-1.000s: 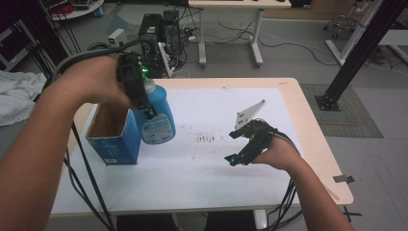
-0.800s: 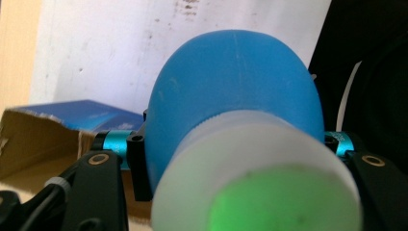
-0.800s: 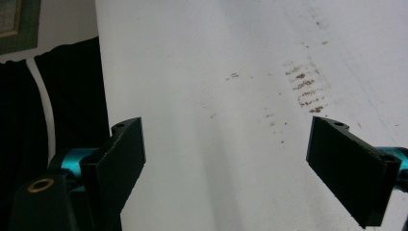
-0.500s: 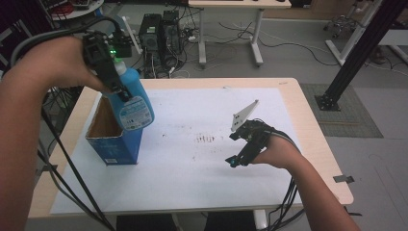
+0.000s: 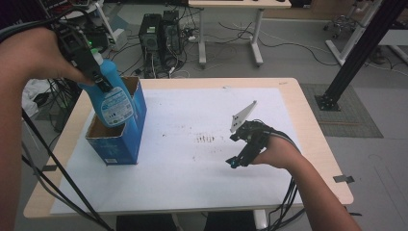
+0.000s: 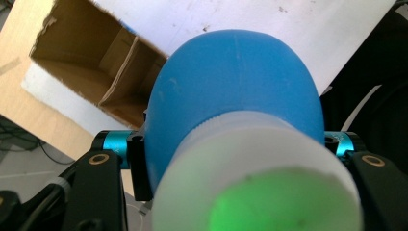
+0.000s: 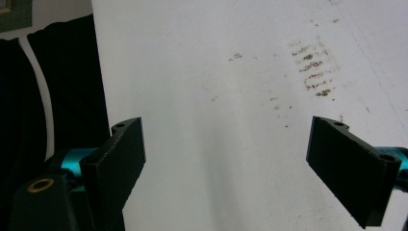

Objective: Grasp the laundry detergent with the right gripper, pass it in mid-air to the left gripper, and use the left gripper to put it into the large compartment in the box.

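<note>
Dim, even room light, soft shadows; the near bottle cap point(image 6: 255, 178) is blurred, glowing green.

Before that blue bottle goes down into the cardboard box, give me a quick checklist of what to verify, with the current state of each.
1. Grip: left gripper shut on the bottle just below its white cap: ok.
2. Bottle over the opening: its base hangs above the box, though tilted: ok.
3. Bottle upright: it leans, cap toward the person's left: not ok.
4. Box open: flaps up, inside bare in the left gripper view: ok.
5. Fit past the inner divider: cannot tell.
6. Right gripper out of the way: open, low over the white sheet, apart from the box: ok.
</note>
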A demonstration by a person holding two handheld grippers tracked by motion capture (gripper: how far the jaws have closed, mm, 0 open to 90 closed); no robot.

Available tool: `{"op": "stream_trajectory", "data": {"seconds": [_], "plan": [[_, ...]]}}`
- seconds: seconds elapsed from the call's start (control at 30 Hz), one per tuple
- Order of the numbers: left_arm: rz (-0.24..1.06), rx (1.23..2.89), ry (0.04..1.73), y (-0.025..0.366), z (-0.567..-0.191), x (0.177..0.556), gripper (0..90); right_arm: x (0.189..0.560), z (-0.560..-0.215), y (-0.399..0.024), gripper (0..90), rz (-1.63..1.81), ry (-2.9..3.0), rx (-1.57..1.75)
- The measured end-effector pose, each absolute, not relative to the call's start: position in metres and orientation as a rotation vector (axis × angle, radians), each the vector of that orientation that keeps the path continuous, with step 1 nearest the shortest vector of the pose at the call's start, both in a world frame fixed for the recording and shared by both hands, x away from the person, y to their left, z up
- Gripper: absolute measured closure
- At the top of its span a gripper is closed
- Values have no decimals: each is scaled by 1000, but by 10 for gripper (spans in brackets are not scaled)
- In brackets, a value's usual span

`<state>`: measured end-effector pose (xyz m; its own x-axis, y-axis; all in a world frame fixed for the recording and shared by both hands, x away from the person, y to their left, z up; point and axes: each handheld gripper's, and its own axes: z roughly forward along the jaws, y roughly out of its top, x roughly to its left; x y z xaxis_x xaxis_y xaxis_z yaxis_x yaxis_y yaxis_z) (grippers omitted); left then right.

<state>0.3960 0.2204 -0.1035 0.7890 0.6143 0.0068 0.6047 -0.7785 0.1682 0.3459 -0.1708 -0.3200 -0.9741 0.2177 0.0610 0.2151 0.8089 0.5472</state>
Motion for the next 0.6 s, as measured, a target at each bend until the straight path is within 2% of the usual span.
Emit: {"op": "stream_trajectory", "data": {"seconds": [0.33, 0.6], "plan": [[96, 2796, 1088, 245, -109, 404, 385, 347, -322, -169, 128, 887, 2993, 364], [92, 2774, 1205, 260, -128, 414, 385, 350, -323, -166, 128, 884, 2986, 381]]}}
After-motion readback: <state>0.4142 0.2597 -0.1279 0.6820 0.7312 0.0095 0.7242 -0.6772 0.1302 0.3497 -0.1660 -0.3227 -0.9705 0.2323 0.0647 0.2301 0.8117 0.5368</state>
